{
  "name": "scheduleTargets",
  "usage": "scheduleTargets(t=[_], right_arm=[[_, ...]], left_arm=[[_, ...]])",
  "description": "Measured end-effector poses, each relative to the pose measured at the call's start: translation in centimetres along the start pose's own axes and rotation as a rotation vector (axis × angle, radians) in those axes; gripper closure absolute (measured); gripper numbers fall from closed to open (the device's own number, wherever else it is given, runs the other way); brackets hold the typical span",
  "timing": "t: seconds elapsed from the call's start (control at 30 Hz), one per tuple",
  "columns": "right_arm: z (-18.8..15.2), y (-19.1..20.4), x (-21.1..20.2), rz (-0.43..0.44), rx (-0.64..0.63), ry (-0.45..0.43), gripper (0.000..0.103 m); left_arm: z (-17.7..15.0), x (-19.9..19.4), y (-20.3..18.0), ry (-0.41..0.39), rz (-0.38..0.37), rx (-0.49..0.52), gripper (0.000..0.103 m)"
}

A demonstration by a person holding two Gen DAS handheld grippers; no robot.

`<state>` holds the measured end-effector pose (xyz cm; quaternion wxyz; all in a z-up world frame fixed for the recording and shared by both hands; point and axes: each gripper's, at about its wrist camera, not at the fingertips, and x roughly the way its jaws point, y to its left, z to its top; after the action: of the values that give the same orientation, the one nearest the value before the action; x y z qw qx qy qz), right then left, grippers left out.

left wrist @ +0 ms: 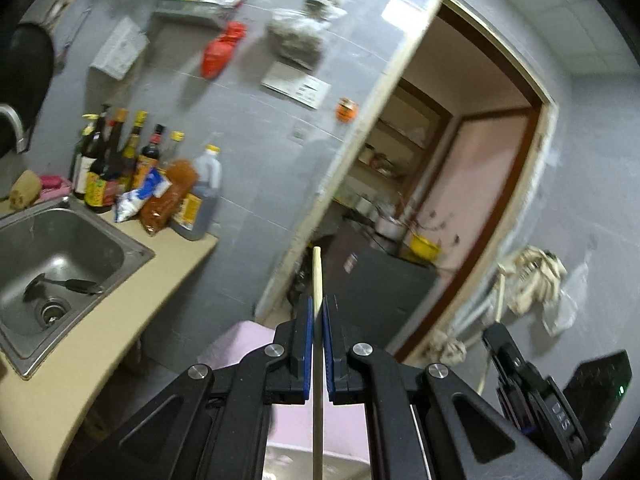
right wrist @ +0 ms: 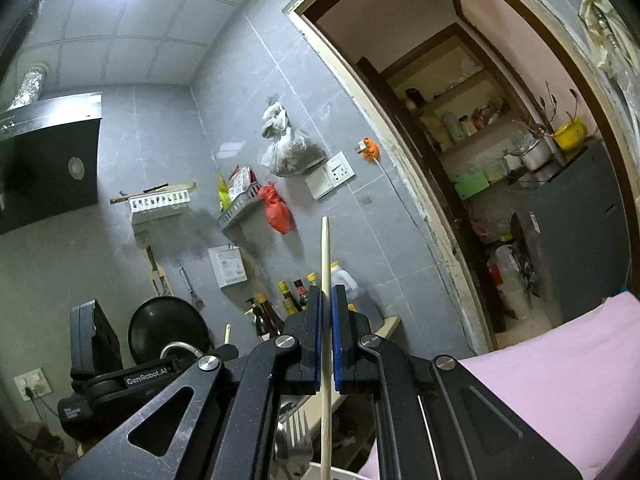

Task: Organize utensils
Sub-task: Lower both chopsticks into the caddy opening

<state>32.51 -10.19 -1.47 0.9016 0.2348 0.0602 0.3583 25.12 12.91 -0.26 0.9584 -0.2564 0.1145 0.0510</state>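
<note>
- The left gripper [left wrist: 318, 312] is pinching 1 pale wooden chopstick [left wrist: 317, 276] between its blue pads, the stick poking up past the fingertips toward the doorway [left wrist: 460, 184].
- The right gripper [right wrist: 328, 300] is clamping a 2nd chopstick [right wrist: 325, 252] the same way, its tapered tip standing upright against the grey tiled wall [right wrist: 168, 152].
- Below the right gripper, fork tines [right wrist: 298, 430] are showing; what holds them I cannot tell.
- A steel sink [left wrist: 132, 258] is sitting in the beige counter [left wrist: 80, 364] at left, a dark utensil [left wrist: 76, 285] lying in its basin.
- Sauce bottles [left wrist: 120, 160] are crowding the counter behind the sink.
</note>
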Motion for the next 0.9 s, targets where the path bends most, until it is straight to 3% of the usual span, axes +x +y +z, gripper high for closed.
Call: scheduleTargets(t=[0.37,0.53,0.9], right_arm=[[-4.6,-0.6,0.5,-0.187,0.022,-0.073,0.099],[-5.2,-1.1,0.7,-0.244,0.021,-0.071,0.099],[-4.8,0.3,0.6,-0.252,-0.079,-0.089,0.099]], left_arm=[[-1.5,1.6,3.5,-0.129,0.159,-0.01,0.098],[-2.2,1.7,3.4,-0.163,0.186,0.014,0.098],[-4.3,1.0,2.2,-0.205,0.217,0.089,0.098]])
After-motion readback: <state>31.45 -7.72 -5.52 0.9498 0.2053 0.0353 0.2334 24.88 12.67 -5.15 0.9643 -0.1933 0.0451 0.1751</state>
